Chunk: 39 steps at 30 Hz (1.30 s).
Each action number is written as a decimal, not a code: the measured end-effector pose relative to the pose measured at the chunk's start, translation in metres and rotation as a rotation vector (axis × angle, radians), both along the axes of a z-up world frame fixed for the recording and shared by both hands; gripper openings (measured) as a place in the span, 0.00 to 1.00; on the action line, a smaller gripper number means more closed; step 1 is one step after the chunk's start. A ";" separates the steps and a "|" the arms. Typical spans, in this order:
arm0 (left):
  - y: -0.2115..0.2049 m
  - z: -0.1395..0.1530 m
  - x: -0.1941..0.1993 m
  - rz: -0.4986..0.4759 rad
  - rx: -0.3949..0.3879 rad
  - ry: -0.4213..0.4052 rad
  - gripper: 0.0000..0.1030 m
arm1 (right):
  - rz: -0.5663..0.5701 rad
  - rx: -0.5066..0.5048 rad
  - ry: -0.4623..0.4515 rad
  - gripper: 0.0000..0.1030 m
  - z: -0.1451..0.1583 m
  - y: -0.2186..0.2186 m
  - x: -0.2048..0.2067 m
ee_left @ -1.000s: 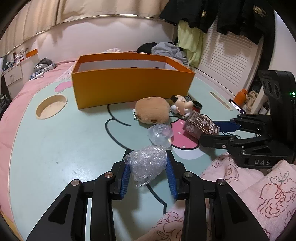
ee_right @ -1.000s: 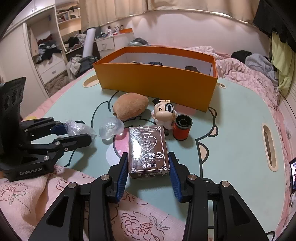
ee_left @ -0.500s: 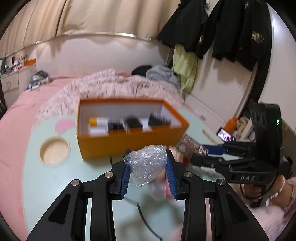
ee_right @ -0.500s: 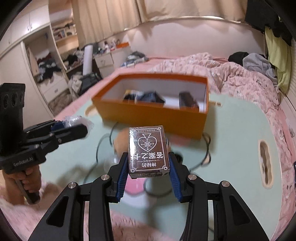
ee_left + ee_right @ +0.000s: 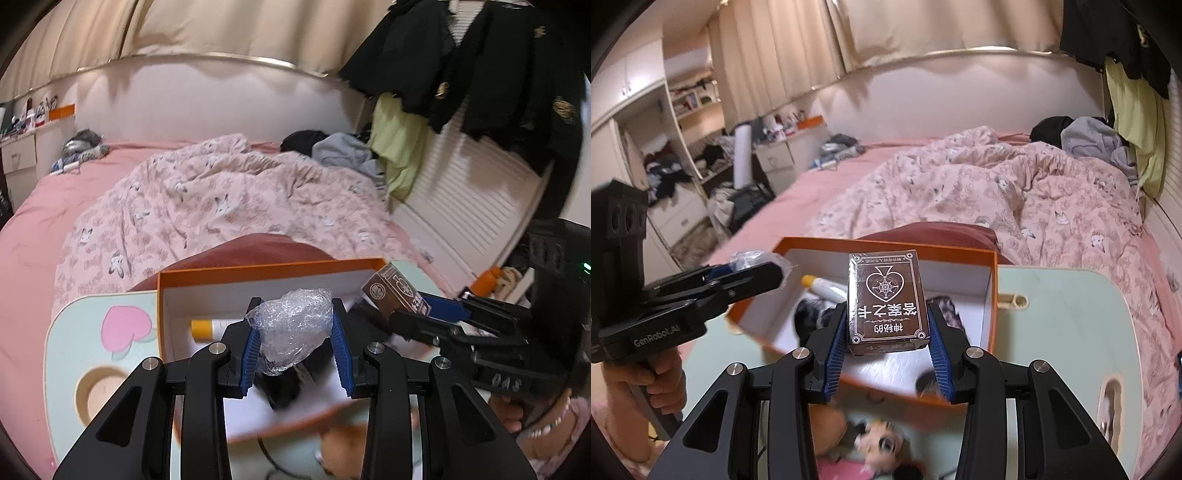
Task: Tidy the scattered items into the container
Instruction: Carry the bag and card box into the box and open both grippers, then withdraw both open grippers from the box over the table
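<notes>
Fig.: carry-to-drop step, both tools loaded. Left tool (image 5: 295, 343): pads closed partway on crumpled plastic wrap (image 5: 293, 325), held above the orange box (image 5: 258, 269), over its near-centre. Right tool (image 5: 886, 350): pads closed partway on card pack (image 5: 886, 299), w/ the pack upright above the box's right part. Next (judged): lower each tool inside the walls, then spread pads. Plush & figurine (image 5: 882, 439) lie near, on the surface (image 5: 1071, 314).

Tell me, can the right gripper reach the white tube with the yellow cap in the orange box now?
Probably not: the right gripper already holds the card box; its jaws are full, though the tube lies uncovered.
</notes>
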<state>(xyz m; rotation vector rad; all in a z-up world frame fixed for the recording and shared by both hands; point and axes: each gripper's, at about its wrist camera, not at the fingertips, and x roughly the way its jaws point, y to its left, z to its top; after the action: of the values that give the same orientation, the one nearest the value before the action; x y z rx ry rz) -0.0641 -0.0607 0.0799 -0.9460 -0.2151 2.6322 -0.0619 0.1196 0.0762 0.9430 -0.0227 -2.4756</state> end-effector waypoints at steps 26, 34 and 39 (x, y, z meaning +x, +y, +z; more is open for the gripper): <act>0.002 -0.014 0.109 0.039 -0.135 0.063 0.78 | -0.035 0.029 -0.054 0.74 -0.010 0.017 0.068; 0.005 -0.054 0.152 0.152 -0.264 0.002 0.78 | 0.020 0.162 -0.133 0.74 -0.052 0.012 0.119; 0.015 -0.074 0.151 0.132 -0.267 -0.060 0.78 | -0.028 0.228 -0.164 0.74 -0.066 0.013 0.117</act>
<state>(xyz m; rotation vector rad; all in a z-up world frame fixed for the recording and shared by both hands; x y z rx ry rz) 0.0871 -0.0460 0.0062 -1.1323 0.0644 2.8043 0.0555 0.1322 0.0100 1.2471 0.1972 -2.4565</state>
